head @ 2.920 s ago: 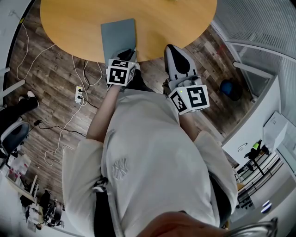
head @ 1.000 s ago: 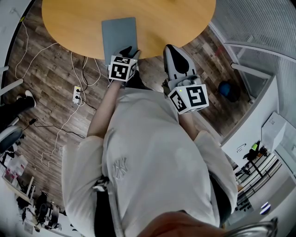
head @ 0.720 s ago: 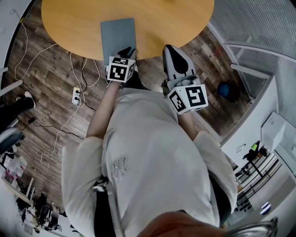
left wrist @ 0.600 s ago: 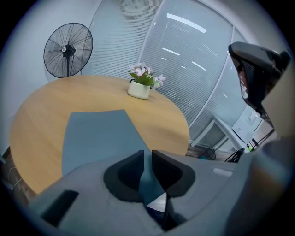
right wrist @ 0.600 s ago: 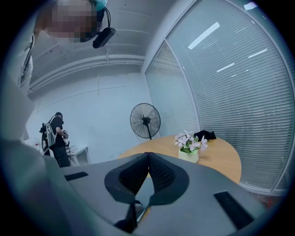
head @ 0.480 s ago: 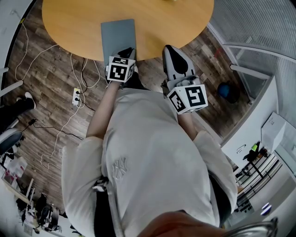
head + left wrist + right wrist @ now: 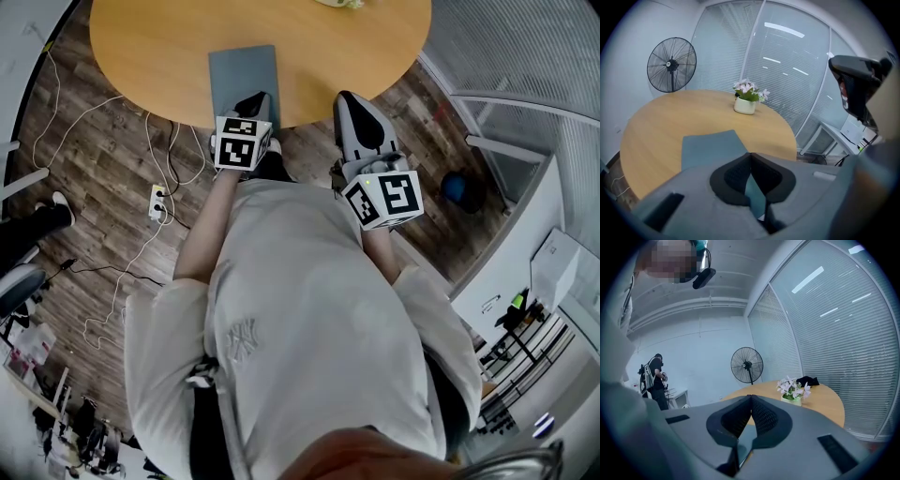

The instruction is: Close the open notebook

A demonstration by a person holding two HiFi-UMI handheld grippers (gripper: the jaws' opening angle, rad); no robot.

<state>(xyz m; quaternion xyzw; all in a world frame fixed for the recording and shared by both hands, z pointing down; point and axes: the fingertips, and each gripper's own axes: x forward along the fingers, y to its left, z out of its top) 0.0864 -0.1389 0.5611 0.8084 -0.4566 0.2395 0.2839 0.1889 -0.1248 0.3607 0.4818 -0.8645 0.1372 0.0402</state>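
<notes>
The notebook (image 7: 242,80) lies shut on the tabletop (image 7: 150,47), seemingly finished; the left claw (image 7: 254,101) has just closed empty, and the right claw (image 7: 346,99) is pressed together, empty.

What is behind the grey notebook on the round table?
A white pot of flowers stands farther back on the table, apart from the notebook; bare wood lies between. The notebook's near edge is hidden by the left gripper.
</notes>
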